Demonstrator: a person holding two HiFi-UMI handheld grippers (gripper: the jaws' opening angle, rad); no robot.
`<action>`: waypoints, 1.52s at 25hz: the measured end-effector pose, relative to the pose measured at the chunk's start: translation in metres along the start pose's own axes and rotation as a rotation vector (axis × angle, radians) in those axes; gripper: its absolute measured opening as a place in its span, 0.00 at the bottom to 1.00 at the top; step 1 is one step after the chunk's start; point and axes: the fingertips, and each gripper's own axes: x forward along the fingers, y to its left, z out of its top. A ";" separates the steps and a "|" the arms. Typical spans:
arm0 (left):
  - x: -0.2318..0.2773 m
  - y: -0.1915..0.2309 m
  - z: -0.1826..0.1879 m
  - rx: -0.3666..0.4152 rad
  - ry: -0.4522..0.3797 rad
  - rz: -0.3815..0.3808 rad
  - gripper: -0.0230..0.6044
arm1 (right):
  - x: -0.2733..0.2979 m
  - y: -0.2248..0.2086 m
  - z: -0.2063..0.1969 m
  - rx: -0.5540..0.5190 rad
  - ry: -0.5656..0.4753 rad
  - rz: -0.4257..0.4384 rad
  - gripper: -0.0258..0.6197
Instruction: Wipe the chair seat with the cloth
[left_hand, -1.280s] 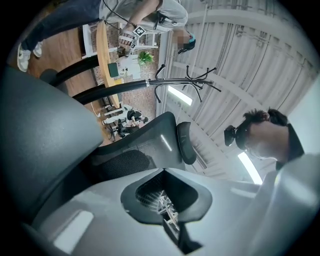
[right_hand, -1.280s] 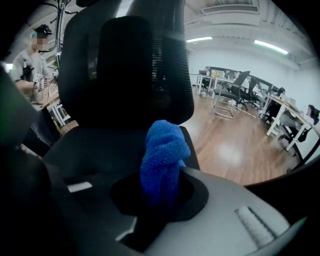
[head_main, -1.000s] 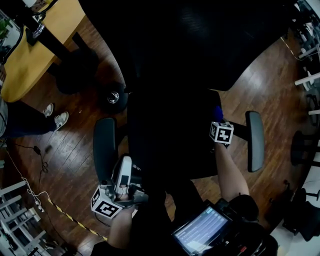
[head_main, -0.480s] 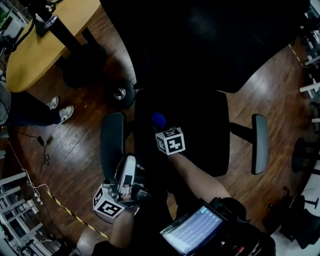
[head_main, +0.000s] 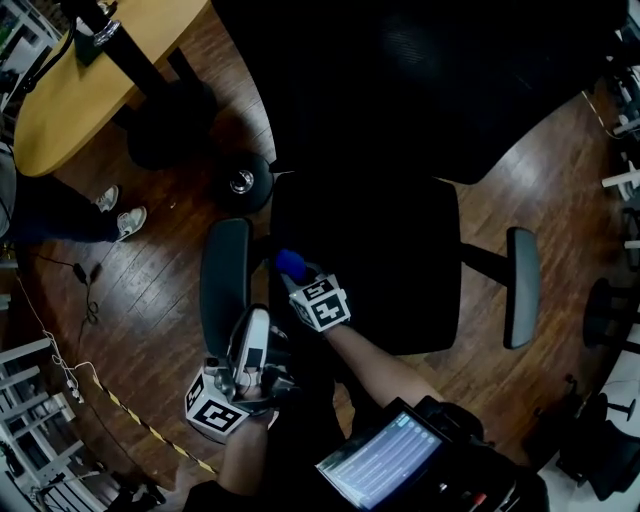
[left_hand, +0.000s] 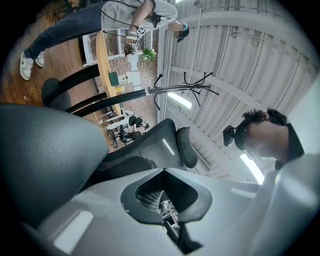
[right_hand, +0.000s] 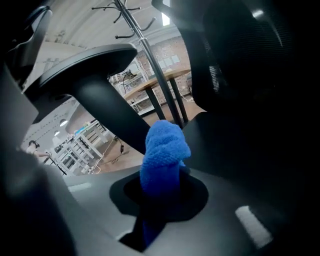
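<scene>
Leftward across the chair seat (head_main: 395, 255) swept the right gripper (head_main: 298, 276), pinching the cloth (head_main: 289, 263); left gripper (left_hand: 170, 222) idle, jaws together; wiping seemingly partway.

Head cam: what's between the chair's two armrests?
In the head view, the black chair seat, with the right gripper clamping the blue cloth near its left edge.

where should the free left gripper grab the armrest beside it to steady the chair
Across the narrow width of the armrest near its closer end, from above: the pad is long, flat and level, ahead of the left gripper. Its jaws, together now, must open first.
</scene>
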 end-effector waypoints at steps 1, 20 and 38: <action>0.001 0.000 -0.001 0.000 0.002 -0.003 0.02 | -0.006 -0.011 -0.003 -0.005 0.001 -0.019 0.12; 0.028 -0.004 -0.018 -0.005 0.058 -0.040 0.02 | -0.266 -0.257 -0.104 0.315 -0.006 -0.628 0.12; 0.014 -0.006 0.014 0.004 -0.005 -0.048 0.02 | -0.149 -0.121 -0.052 0.237 -0.048 -0.380 0.12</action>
